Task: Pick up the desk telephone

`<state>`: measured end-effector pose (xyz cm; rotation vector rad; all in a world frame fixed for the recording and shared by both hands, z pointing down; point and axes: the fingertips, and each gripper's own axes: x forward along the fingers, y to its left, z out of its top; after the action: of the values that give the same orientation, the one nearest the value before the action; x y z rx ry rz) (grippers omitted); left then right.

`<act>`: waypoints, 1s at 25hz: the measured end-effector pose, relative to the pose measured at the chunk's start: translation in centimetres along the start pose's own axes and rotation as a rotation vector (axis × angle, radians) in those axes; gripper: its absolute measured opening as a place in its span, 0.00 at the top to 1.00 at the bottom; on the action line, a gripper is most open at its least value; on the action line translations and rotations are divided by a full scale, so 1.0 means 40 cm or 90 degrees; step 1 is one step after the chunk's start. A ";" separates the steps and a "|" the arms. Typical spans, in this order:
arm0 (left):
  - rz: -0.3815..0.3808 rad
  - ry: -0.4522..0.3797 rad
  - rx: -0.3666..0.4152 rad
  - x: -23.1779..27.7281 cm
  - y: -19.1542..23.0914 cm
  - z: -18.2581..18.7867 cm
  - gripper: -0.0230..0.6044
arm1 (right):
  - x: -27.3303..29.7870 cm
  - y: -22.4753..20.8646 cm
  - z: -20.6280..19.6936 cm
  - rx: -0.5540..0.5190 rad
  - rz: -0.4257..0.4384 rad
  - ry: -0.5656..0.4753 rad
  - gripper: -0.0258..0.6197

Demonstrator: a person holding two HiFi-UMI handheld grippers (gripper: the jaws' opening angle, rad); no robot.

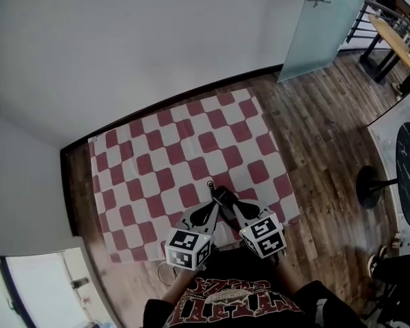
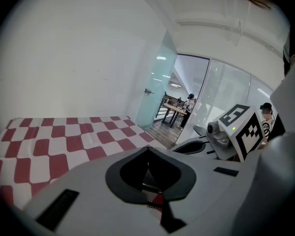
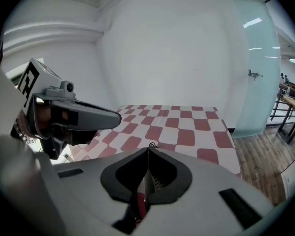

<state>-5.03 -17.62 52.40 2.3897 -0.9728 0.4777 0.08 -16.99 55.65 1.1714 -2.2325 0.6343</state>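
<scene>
Two closed grippers, side by side, over the near edge of a checked cloth

Behind the fingers is the person's dark printed shirt [image 1: 225, 299]. The left gripper [image 2: 147, 150] has its fingers pressed together with nothing between them. The right gripper [image 3: 148, 151] is closed and empty too, just to the right of the left fingers, and the two sets of tips angle toward each other. Between and just past the fingertips shows a dark part of what seems to be the desk telephone [image 1: 223, 198], its curled cord [image 3: 152, 144] right ahead of the right fingertips; the rest is hidden under the grippers. Beyond the fingers a red-and-white checked cloth [image 1: 164, 156] lies on a wooden floor [image 1: 314, 128] and ends at a white wall [image 1: 123, 39]. A frosted glass door [image 1: 324, 26] stands far off to the right.
</scene>
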 end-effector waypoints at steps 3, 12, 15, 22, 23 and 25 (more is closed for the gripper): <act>0.000 0.000 -0.005 -0.009 0.002 -0.011 0.95 | 0.011 0.000 -0.023 -0.010 -0.004 0.017 0.93; 0.012 -0.006 -0.021 -0.023 0.007 -0.029 0.95 | 0.044 -0.010 -0.070 -0.001 0.001 0.047 0.93; 0.015 -0.007 -0.030 -0.024 0.011 -0.036 0.95 | 0.056 -0.013 -0.081 -0.004 0.003 0.058 0.93; 0.027 -0.018 -0.034 -0.030 0.015 -0.030 0.95 | 0.080 -0.015 -0.098 -0.009 0.015 0.077 0.93; 0.028 -0.019 -0.036 -0.030 0.015 -0.030 0.95 | 0.083 -0.016 -0.100 -0.009 0.017 0.078 0.93; 0.028 -0.020 -0.039 -0.029 0.016 -0.031 0.95 | 0.089 -0.016 -0.101 -0.014 0.022 0.080 0.93</act>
<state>-6.41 -16.67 53.04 2.3319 -1.0408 0.4225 -0.14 -16.91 61.07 1.0541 -2.1530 0.6769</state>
